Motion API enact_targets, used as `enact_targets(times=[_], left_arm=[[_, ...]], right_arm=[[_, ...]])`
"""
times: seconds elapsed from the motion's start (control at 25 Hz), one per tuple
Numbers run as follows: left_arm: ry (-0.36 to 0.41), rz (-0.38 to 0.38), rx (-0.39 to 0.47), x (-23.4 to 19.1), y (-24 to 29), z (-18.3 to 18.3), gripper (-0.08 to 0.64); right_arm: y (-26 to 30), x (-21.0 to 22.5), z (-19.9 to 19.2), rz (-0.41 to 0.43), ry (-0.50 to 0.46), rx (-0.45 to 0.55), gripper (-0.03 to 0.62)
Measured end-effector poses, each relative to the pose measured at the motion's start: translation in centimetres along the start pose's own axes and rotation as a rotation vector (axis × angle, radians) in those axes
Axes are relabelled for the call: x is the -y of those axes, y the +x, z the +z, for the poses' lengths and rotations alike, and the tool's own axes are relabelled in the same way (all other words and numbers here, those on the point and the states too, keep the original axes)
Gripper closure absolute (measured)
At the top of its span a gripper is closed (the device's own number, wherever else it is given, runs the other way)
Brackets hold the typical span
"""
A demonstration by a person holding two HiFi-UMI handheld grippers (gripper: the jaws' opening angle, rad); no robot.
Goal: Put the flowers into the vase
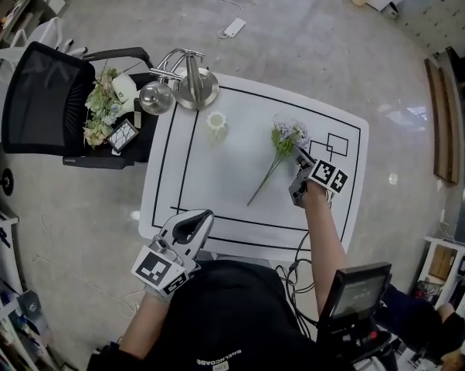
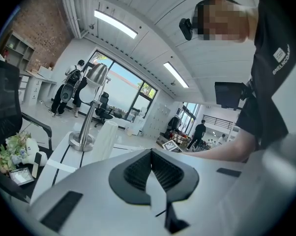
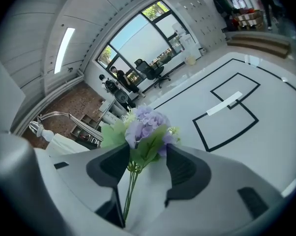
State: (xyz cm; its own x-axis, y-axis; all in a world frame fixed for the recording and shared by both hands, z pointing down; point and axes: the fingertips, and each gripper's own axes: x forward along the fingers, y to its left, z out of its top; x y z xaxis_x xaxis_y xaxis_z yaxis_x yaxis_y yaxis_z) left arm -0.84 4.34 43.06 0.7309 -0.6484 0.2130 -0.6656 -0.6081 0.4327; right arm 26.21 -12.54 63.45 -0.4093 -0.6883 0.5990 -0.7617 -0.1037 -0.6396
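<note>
Flowers [image 1: 277,154] on the white table [image 1: 217,192], blossom end between the right jaws.
The flowers [image 3: 145,128] lie right of the white vase [image 1: 216,122], well apart from it. The right gripper [image 3: 145,163] has its jaws wide apart on either side of the stems, pads not pressing. The left gripper [image 2: 150,173] has its jaws together, empty, at the table's near edge.

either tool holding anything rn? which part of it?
Nothing held. Right tool stands open astride the purple-bloomed artificial flower sprig, at its green stems just under the bloom, not clamped. Left tool shut, empty.
</note>
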Motion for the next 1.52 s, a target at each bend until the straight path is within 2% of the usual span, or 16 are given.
enact_targets(times=[0.12, 0.2, 0.28, 0.44, 0.96, 1.16, 1.52], left_arm=[[-0.002, 0.006, 0.000, 0.0, 0.1, -0.2, 0.555], [-0.002, 0.008, -0.002, 0.0, 0.1, -0.3, 0.555], [-0.002, 0.008, -0.002, -0.2, 0.1, -0.3, 0.555], [-0.002, 0.007, -0.004, -0.2, 0.2, -0.4, 0.555], [0.001, -0.003, -0.003, 0.0, -0.1, -0.1, 0.555], [0.004, -0.010, -0.002, 0.1, -0.2, -0.1, 0.555], [-0.001, -0.013, -0.002, 0.3, -0.6, -0.1, 0.555]], right_arm=[[0.2, 0.2, -0.1, 0.002, 0.014, 0.000, 0.361], [0.2, 0.4, -0.2, -0.009, 0.007, 0.005, 0.420], [0.1, 0.5, -0.1, -0.024, -0.002, 0.017, 0.521], [0.0, 0.5, 0.0, -0.011, 0.003, 0.028, 0.577], [-2.2, -2.5, 2.1, 0.057, -0.086, 0.125, 0.583], [-2.9, -3.8, 2.7, 0.085, -0.092, 0.150, 0.583], [-2.6, -4.0, 1.0, 0.033, -0.220, 0.044, 0.583]])
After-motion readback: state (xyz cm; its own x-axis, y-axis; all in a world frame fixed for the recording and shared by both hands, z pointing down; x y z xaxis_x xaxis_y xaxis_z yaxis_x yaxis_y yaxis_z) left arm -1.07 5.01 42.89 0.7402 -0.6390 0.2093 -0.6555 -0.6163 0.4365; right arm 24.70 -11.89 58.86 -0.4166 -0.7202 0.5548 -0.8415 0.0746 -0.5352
